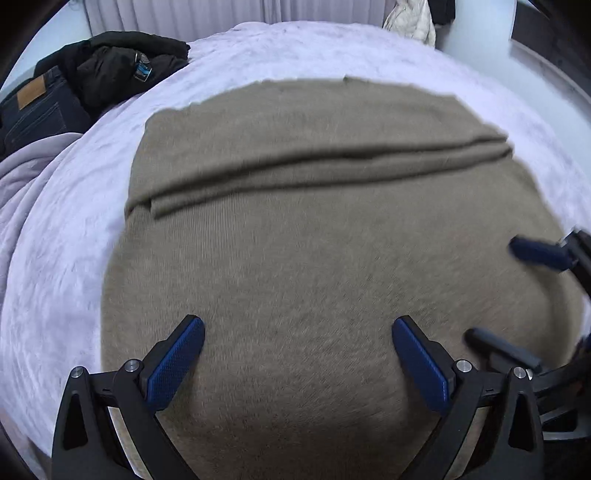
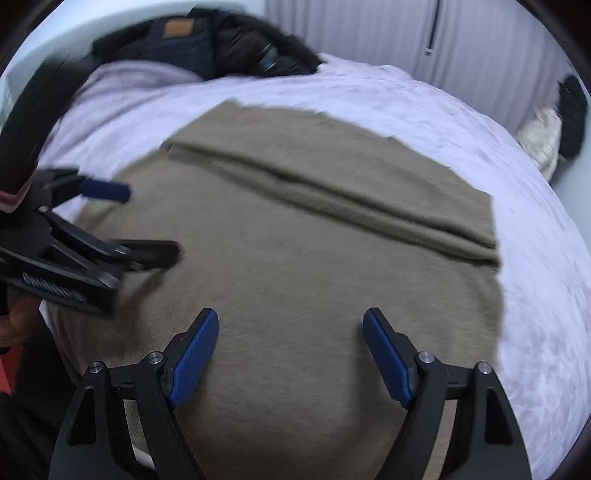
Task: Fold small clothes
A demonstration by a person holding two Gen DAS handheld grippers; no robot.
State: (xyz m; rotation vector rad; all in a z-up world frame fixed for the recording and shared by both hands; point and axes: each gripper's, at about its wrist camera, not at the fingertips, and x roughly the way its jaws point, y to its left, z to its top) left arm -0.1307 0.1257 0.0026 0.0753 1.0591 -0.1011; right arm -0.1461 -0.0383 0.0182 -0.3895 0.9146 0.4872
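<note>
1. The taupe knit garment lies flat on the lilac bedspread, spreading from directly under both grippers toward 12 o'clock, with a folded ridge across its far half.
2. The left gripper hangs over its near part, jaws wide apart, holding nothing.
3. The right gripper is likewise spread wide and empty.
4. Dark jeans and a black jacket sit piled at 10 o'clock, off the garment.

Dark jeans, black jacket piled on lavender blanket; curtains behind.
</note>
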